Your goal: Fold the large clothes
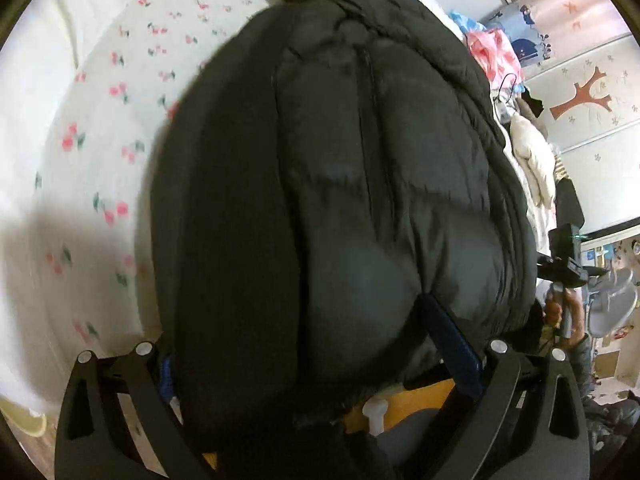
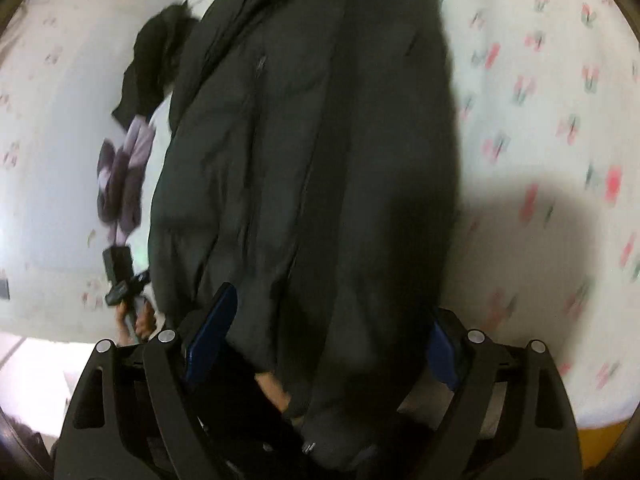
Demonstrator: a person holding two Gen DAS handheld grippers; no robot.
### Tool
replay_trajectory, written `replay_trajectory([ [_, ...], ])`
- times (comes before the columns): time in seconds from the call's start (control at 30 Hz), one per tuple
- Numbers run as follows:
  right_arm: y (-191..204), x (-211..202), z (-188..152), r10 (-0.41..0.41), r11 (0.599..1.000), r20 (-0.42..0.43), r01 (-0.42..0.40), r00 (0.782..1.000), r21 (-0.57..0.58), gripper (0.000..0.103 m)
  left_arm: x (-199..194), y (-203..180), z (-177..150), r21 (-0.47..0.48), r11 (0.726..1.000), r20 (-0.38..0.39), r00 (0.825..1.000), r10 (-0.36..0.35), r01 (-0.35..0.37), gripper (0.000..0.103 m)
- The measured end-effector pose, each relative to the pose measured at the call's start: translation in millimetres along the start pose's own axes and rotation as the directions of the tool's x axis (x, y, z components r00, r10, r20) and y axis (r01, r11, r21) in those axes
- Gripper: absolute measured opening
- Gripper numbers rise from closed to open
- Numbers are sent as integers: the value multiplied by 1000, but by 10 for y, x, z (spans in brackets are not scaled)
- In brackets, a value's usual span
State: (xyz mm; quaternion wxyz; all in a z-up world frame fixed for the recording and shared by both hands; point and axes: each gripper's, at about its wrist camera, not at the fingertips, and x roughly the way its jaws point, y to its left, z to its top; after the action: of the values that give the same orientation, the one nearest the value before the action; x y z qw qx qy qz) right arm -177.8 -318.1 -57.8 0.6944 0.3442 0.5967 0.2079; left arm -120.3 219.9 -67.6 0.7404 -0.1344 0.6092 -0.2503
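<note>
A large black puffer jacket (image 1: 340, 168) lies lengthwise on a white bed sheet with a cherry print (image 1: 100, 120). It fills the middle of both views, and in the right wrist view the jacket (image 2: 320, 160) runs up from the gripper. My left gripper (image 1: 304, 344) has thick padded fabric bulging between its blue pads (image 1: 452, 340). My right gripper (image 2: 332, 332) has the jacket's hem between its blue pads (image 2: 212, 328). Both hold wide over the bulk. Each gripper shows at the edge of the other's view.
A heap of coloured clothes (image 1: 496, 52) and a cream garment (image 1: 532, 156) lie beyond the jacket's right side. Dark and purple clothes (image 2: 124, 160) lie on the bed. A wardrobe with a tree motif (image 1: 584, 96) stands behind. A wooden bed edge (image 1: 416, 396) is below.
</note>
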Motion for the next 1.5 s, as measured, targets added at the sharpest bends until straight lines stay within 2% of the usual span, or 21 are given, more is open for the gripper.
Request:
replay_trajectory([
  [0.03, 28, 24, -41, -1, 1000, -3, 1, 1000, -13, 81, 4, -4, -7, -21, 1000, 21, 1000, 13, -13, 95],
  [0.07, 93, 47, -115, -4, 999, 12, 4, 1000, -48, 63, -1, -1, -10, -42, 999, 34, 999, 20, -19, 92],
  [0.13, 107, 63, -153, 46, 999, 59, -45, 997, -27, 13, -32, -26, -22, -98, 995, 62, 998, -4, 10, 53],
  [0.23, 291, -106, -117, 193, 980, 189, -180, 963, -84, 8, -273, -206, 23, -119, 992, 133, 991, -33, 49, 22],
  [0.3, 493, -391, -95, 288, 955, 275, -253, 917, -157, 7, -554, -408, 77, -91, 991, 196, 978, -74, 94, 16],
  [0.43, 972, -1202, -104, 368, 919, 381, -270, 848, -287, 7, -1222, -923, -29, 20, 985, 307, 937, -169, 171, 13],
  [0.5, 1070, -1544, -189, 391, 905, 392, -271, 832, -329, 7, -1490, -1078, -125, 53, 974, 335, 915, -224, 220, 13],
  [0.57, 1021, -1864, -328, 380, 905, 400, -246, 834, -347, 7, -1590, -1200, -243, 82, 968, 315, 916, -249, 235, 13],
  [0.67, 734, -2024, -595, 277, 924, 305, -165, 911, -346, 12, -1474, -1243, -627, 216, 953, 131, 961, -244, 212, 26],
  [0.73, 334, -1965, -791, 106, 960, 261, -30, 960, -278, 21, -1248, -1074, -912, 262, 958, 6, 993, -122, 116, 47],
  [0.83, -98, -1890, -773, -9, 987, 251, 49, 968, -153, 22, -1177, -547, -946, 110, 991, 5, 997, 71, -71, 47],
  [0.9, -155, -1878, -574, -23, 990, 299, 62, 954, -124, 33, -1285, -377, -708, 11, 996, 68, 994, 84, -85, 49],
  [0.97, 35, -1811, -213, 3, 981, 342, 63, 940, -183, 59, -1429, -423, -395, 6, 997, 212, 975, 72, -75, 64],
  [1.03, 341, -1609, 317, 10, 960, 382, 98, 924, -263, 66, -1420, -655, -25, 44, 998, 351, 936, 25, -43, 92],
  [1.1, 474, -1370, 779, -8, 953, 413, 132, 911, -274, 70, -1249, -803, 403, 59, 998, 416, 909, -11, -14, 93],
  [1.17, 532, -1010, 1285, -23, 959, 425, 141, 905, -248, 72, -927, -927, 805, 42, 999, 429, 902, -46, 31, 93],
  [1.23, 466, -612, 1682, -122, 960, 417, 214, 901, -181, 71, -600, -969, 1146, -5, 999, 441, 896, -42, 49, 93],
  [1.3, 365, -274, 1992, -199, 963, 337, 247, 920, -108, 41, -245, -916, 1380, -69, 997, 424, 906, -9, 42, 93],
  [1.33, 381, -249, 2010, -158, 971, 338, 208, 928, -118, 24, -149, -882, 1423, -89, 995, 405, 914, -9, 49, 92],
  [1.4, 654, -380, 1930, -122, 947, 412, 231, 903, -226, 22, -51, -896, 1500, -120, 989, 394, 919, -28, 82, 92],
  [1.5, 996, -849, 1647, -49, 912, 527, 253, 849, -323, 21, -336, -1148, 1449, 24, 998, 502, 863, -60, 55, 93],
])
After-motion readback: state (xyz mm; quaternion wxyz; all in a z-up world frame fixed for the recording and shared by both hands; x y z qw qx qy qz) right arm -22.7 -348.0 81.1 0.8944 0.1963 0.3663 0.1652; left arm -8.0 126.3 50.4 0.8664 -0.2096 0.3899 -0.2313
